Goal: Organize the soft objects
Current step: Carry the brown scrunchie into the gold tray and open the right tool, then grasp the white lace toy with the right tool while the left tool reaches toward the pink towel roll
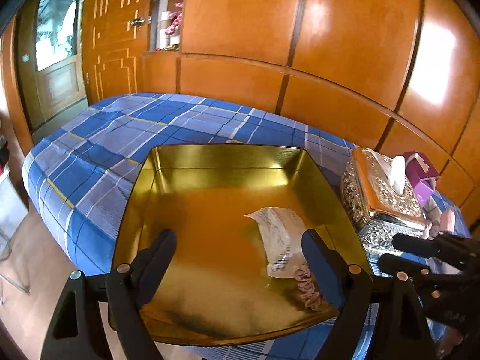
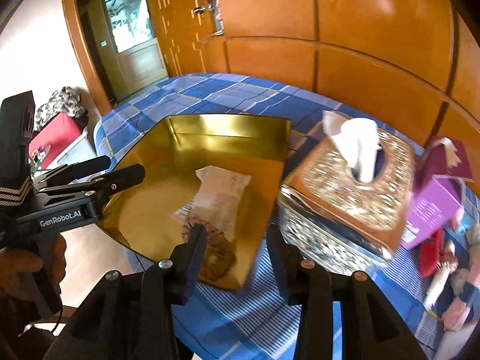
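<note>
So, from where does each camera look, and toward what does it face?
Left wrist: on the left gripper, facing down over the gold tray on the bed; its own open fingers show.
Right wrist: on the right gripper, facing the tray's corner and tissue box; a hand shows.
Both share tray, packet, scrunchie.

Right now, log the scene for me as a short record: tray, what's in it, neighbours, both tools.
tray: gold tray on the blue plaid bed
contents: plastic packet, pink scrunchie, near right corner
beside tray: ornate tissue box, purple box
left tool: open, empty
right tool: open, empty
</note>
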A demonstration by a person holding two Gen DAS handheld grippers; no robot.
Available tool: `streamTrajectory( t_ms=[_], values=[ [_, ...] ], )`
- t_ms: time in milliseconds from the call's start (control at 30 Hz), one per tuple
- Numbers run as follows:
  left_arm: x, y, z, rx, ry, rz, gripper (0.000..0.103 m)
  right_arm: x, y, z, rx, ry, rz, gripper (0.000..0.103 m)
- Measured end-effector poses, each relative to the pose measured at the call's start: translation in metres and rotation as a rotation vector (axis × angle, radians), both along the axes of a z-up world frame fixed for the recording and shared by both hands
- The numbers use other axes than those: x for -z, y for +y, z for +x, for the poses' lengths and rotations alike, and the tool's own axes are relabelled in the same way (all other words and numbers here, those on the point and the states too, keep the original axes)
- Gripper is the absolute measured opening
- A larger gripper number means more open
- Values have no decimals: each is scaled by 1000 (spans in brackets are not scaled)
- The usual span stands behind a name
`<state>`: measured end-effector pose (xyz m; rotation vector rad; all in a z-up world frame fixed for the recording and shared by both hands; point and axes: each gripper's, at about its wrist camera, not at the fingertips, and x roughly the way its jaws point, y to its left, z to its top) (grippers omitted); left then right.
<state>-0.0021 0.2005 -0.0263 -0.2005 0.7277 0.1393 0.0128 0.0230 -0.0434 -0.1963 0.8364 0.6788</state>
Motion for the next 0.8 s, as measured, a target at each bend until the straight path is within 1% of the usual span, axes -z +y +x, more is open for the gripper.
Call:
streamTrajectory(
  t_ms=[100,300,400,533,667,800],
  values=[
    [0,-10,-1,29,-2,14,88,0,-17,-2,33,1,13,41],
    [1,-26,-2,78,0,31,88,5,-50,-5,101,13,23,41],
    [1,-34,-2,99,0,35,88,10,-71,-3,153,24,27,41],
    [0,-42,-2,113,-1,60,88,17,-104,1,245,43,28,41],
    [1,-50,-2,143,1,60,88,26,-141,9,359,62,16,41],
    [0,-63,-1,214,-3,44,88,33,-173,22,451,81,7,41]
  ],
)
